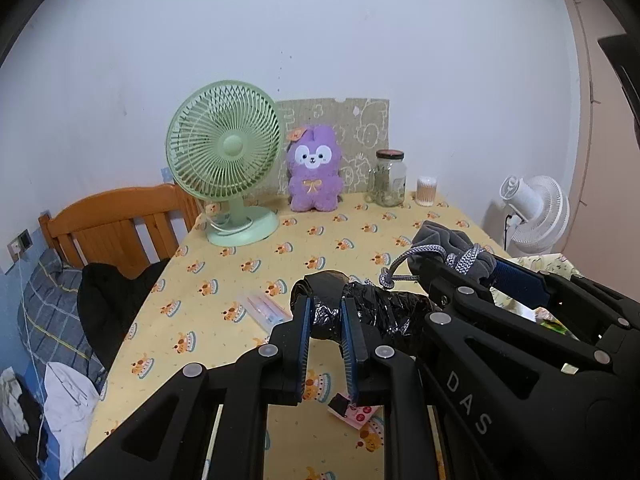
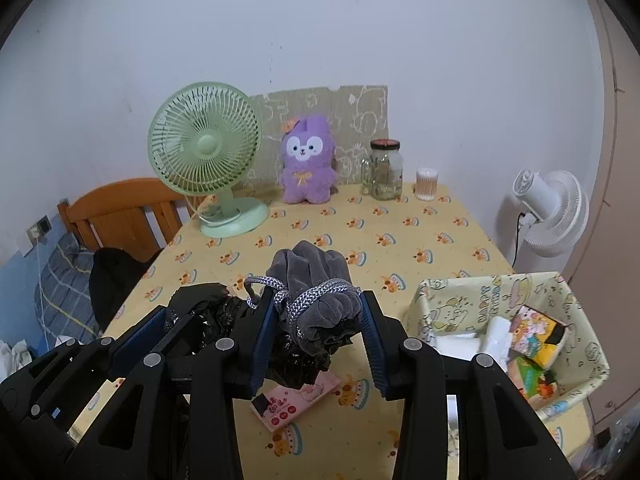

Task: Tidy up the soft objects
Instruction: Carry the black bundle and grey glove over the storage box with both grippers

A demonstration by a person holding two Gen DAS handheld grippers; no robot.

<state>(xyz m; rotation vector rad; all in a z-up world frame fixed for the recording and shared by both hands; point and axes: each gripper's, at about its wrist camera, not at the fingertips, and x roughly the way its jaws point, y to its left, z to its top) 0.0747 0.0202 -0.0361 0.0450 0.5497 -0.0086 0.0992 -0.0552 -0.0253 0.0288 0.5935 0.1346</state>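
Left tongs (image 1: pixel 325 318) pinch a black plastic bundle (image 1: pixel 384 312); right tongs (image 2: pixel 320 322) clamp its roped grey cloth end (image 2: pixel 316 280), carrying it above the table (image 2: pixel 400 240), presumably toward the box (image 2: pixel 576 320).

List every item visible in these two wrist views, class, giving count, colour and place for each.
Green desk fan: one, back left of table.
Purple plush toy: one, upright at back, beside the fan.
Clear glass jar: one, dark lid, back right.
Cotton swab tub: one, right of the jar.
White standing fan: one, beyond the table's right edge.
Patterned paper box: one, cream, front right, holding packets.
Pink flat packet: one, on the yellow tablecloth below the grippers.
Grey velvet bundle: one, tied with grey-white cord, in the right gripper.
Black plastic bag: one, crumpled, in the left gripper.
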